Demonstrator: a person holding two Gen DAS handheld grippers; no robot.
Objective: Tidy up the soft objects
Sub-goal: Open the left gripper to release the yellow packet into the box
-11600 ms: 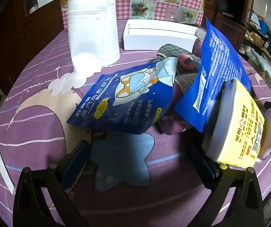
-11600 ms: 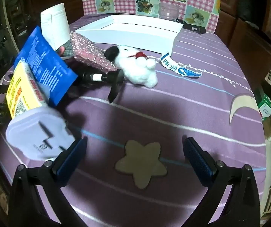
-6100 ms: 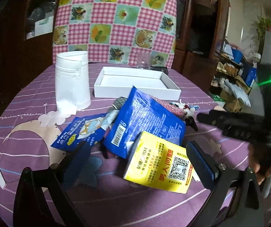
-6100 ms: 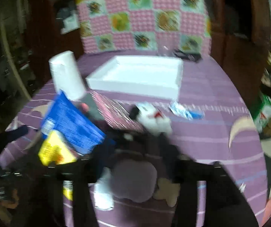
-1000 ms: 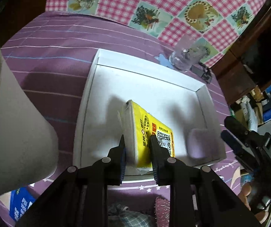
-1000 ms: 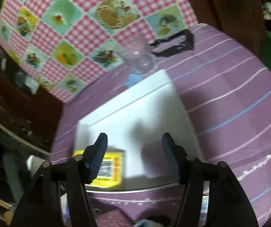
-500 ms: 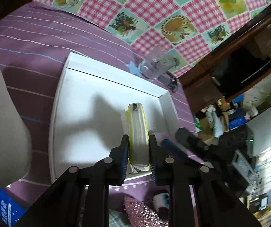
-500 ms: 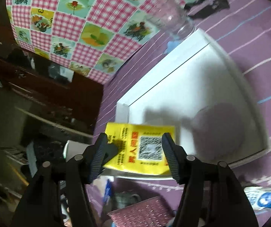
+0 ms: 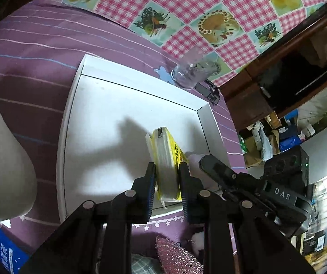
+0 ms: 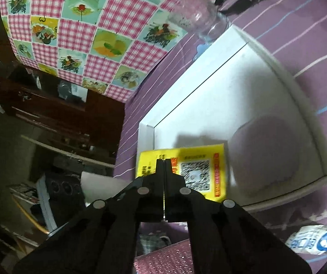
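— Jaws on the left gripper (image 9: pixel 167 174)?
— Clamped on the yellow packet (image 9: pixel 167 159), held on edge over the white tray (image 9: pixel 99 123).
— Right gripper (image 10: pixel 164 163)?
— Pressed together, holding nothing; lilac pad (image 10: pixel 264 155) lies right of them, in the tray.
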